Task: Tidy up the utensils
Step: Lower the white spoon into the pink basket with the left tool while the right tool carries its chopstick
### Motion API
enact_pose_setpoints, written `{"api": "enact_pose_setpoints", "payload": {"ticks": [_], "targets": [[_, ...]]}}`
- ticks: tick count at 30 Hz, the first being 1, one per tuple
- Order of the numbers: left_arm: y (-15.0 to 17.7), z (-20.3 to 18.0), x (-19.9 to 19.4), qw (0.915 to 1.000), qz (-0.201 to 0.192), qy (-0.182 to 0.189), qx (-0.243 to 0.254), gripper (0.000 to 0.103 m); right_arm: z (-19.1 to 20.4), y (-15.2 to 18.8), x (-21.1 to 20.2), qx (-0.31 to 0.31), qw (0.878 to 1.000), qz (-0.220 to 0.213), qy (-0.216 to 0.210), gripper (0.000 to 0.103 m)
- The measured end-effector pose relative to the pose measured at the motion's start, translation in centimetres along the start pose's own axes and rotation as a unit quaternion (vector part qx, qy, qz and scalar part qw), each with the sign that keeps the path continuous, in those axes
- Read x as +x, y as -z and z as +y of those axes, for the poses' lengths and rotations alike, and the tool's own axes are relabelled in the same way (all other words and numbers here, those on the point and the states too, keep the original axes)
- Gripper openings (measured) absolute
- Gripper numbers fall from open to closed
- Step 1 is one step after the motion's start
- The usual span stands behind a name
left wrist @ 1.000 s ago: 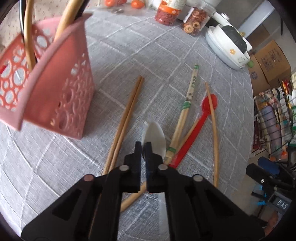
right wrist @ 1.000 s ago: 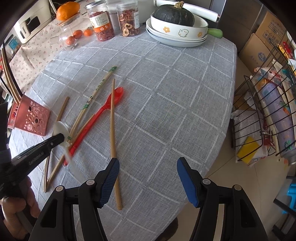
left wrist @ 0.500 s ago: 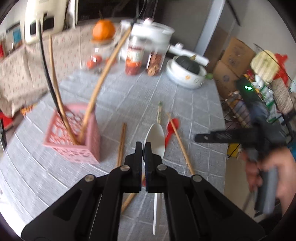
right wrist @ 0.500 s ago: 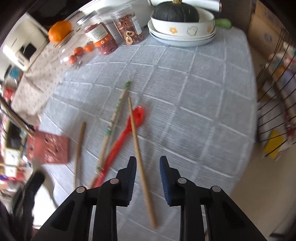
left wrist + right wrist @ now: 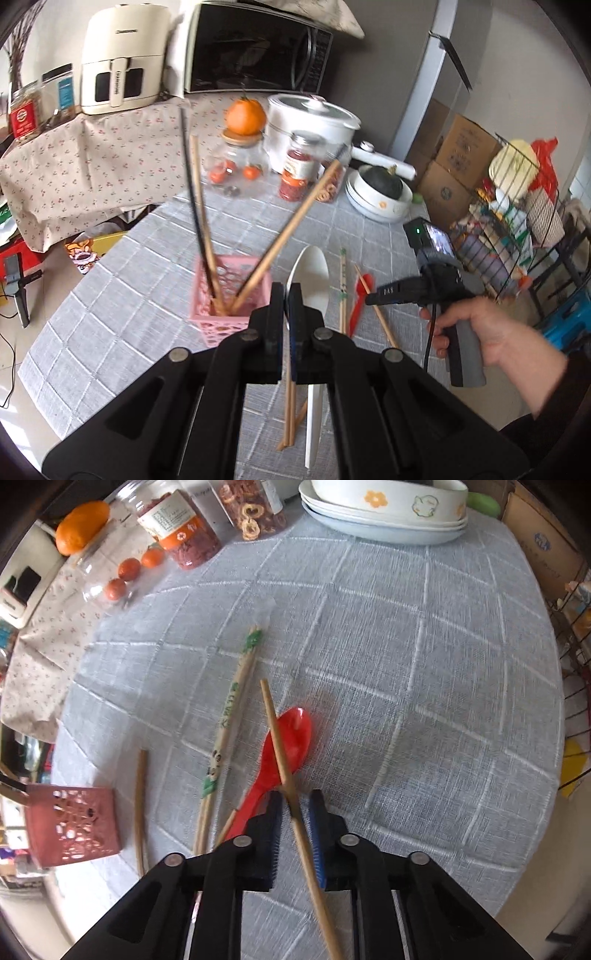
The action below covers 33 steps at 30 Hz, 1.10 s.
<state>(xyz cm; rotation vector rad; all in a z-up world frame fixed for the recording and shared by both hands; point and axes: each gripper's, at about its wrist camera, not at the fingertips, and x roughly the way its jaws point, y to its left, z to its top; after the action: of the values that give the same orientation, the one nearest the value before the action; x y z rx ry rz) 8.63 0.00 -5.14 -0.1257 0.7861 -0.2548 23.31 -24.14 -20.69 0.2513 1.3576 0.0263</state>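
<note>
My left gripper [image 5: 286, 295] is shut on a white spoon [image 5: 312, 277] and holds it in the air, bowl up, to the right of the pink holder [image 5: 225, 291], which holds several chopsticks. My right gripper [image 5: 295, 799] is low over the table, jaws narrowly apart around a single wooden chopstick [image 5: 284, 760] that lies across the red spoon [image 5: 284, 749]; the pads do not visibly touch it. The right gripper also shows in the left wrist view [image 5: 369, 297]. The pink holder is at the left in the right wrist view [image 5: 72, 823].
On the grey tablecloth [image 5: 424, 686] lie a wrapped chopstick pair [image 5: 229, 716] and a bare pair [image 5: 140, 805]. Jars [image 5: 184, 531] and stacked bowls [image 5: 384, 509] stand at the far edge. A wire rack [image 5: 517, 221] and boxes are off the right.
My left gripper lifted the white spoon off the table and tilted up. My right gripper narrowed its jaws and came down around the single chopstick by the red spoon.
</note>
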Motion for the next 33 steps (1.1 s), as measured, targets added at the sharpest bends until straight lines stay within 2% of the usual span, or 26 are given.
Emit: {"api": "enact_pose_setpoints", "payload": {"ticks": [5,10,17,21,26,33], "targets": [[-0.6,1.2,-0.7,0.9997,-0.013,-0.005,-0.018,0.003,0.8,0.0,-0.3,-0.02,1.0,-0.014,0.005,0.006],[-2.1,2.6,-1.9,0.9977,-0.053,-0.019,-0.038,0.003,1.6,0.8,-4.6,-0.034,0.997,-0.064,-0.022,0.006],[-3.7,3.6,-2.1,0.9858,-0.145,-0.048,-0.071,0.003,2.7,3.8,-11.7,-0.067,0.985,-0.147,-0.066,0.006],[-4.1,2.7,-1.6,0.9765,-0.195,-0.075,-0.053,0.003,3.1,5.4,-15.0,-0.076,0.977,-0.185,-0.079,0.006],[-4.3,2.3,-0.2,0.9708,-0.212,-0.1,-0.052,0.003,3.4,7.1,-18.3,-0.09,0.965,-0.226,-0.094,0.006],[-4.1,2.2,2.1,0.9612,-0.225,-0.153,-0.043,0.003,3.3,7.7,-19.7,-0.097,0.96,-0.24,-0.106,0.006]]}}
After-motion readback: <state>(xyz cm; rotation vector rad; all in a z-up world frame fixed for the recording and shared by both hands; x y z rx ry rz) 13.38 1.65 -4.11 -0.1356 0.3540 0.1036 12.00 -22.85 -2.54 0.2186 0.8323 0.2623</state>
